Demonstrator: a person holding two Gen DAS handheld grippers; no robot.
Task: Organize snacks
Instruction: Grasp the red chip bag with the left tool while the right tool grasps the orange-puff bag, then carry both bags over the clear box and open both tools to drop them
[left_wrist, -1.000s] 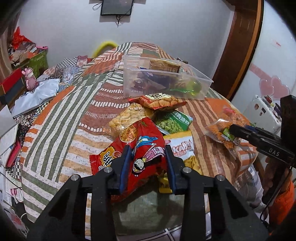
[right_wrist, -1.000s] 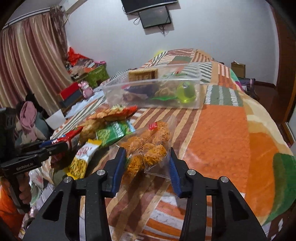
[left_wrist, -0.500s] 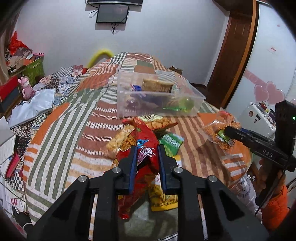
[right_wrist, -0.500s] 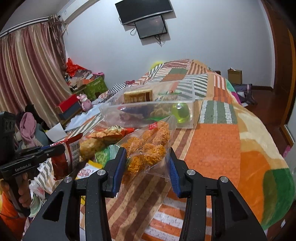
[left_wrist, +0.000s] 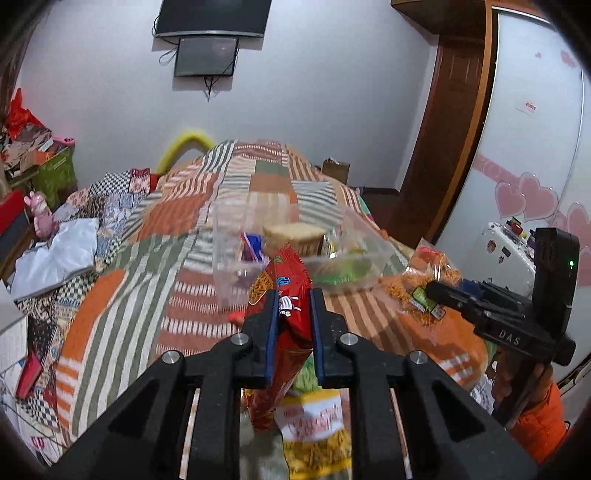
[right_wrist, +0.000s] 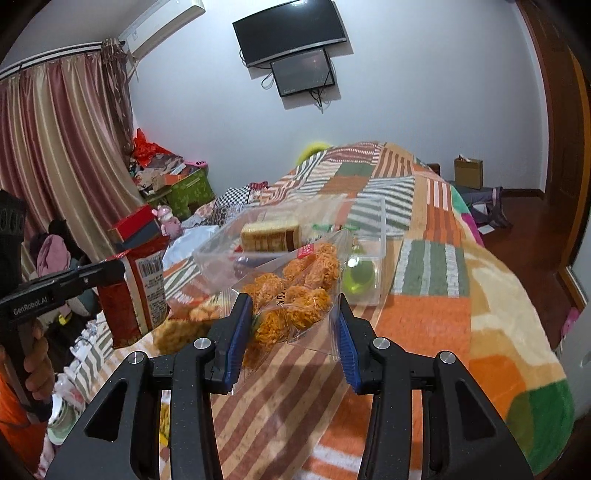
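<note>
My left gripper (left_wrist: 293, 299) is shut on a red snack bag (left_wrist: 288, 291), lifted off the quilt; from the right wrist view the same red snack bag (right_wrist: 136, 288) hangs from the left gripper (right_wrist: 110, 271) at the left. My right gripper (right_wrist: 293, 306) is shut on a clear bag of orange noodle snacks (right_wrist: 295, 291), held above the bed. In the left wrist view that clear bag (left_wrist: 424, 280) hangs from the right gripper (left_wrist: 436, 291). A clear plastic bin (right_wrist: 376, 221) with biscuits and a green cup stands beyond both bags; the same bin (left_wrist: 229, 236) shows ahead of the left gripper.
A yellow snack packet (left_wrist: 314, 424) and a green one lie on the striped patchwork quilt (left_wrist: 110, 295) below the left gripper. A pale snack bag (right_wrist: 184, 325) lies left of the right gripper. Boxes and clutter (right_wrist: 166, 181) crowd the floor by the curtain. A white cabinet (left_wrist: 506, 247) stands right.
The left jaws closed on the red bag and lifted it upright off the bed. The right gripper rose with the clear bag. Both moved nearer the bin.
</note>
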